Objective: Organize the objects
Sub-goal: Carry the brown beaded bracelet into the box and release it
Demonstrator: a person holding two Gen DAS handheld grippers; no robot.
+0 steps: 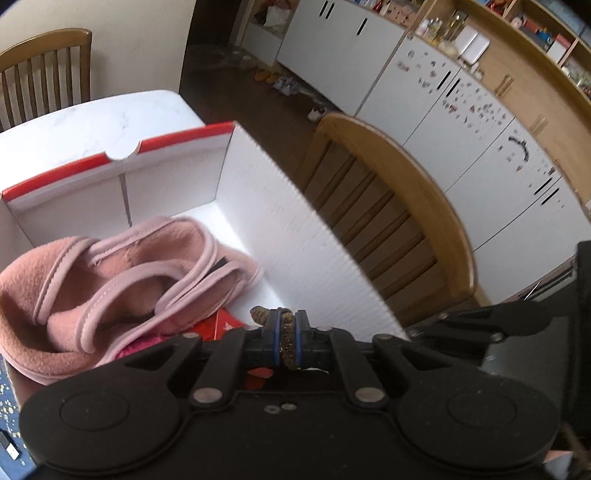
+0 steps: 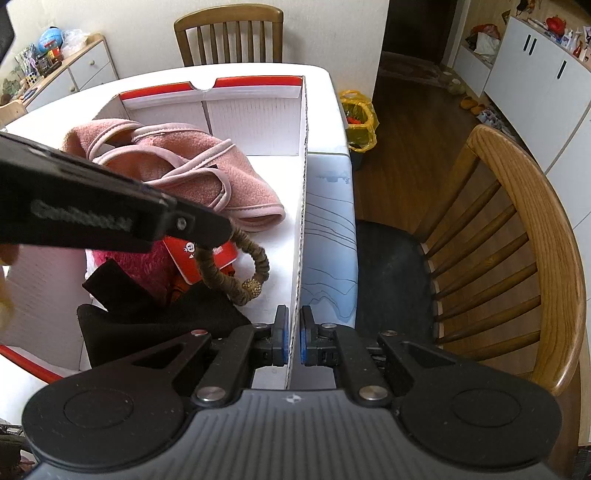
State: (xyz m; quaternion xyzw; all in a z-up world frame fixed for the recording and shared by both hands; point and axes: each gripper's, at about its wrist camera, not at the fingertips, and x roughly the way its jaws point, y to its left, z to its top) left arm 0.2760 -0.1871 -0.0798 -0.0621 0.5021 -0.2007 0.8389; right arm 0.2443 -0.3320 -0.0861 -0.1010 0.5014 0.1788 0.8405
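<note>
A white box with a red rim [image 2: 301,122] stands on the table and shows in the left wrist view [image 1: 295,229] too. Inside lie a pink fleece garment [image 2: 207,173] [image 1: 122,280], a red card [image 2: 192,258], a magenta cloth [image 2: 147,266] and a black cloth [image 2: 155,325]. My left gripper [image 1: 287,341] is shut on a brown hair band [image 2: 240,273] with a gold bead and holds it over the box interior. My right gripper [image 2: 293,338] is shut on the box's right wall.
A wooden chair [image 2: 517,251] stands right of the table, another [image 2: 229,33] at the far end. A yellow bag [image 2: 360,122] sits on the floor. White cabinets [image 1: 461,122] line the right wall.
</note>
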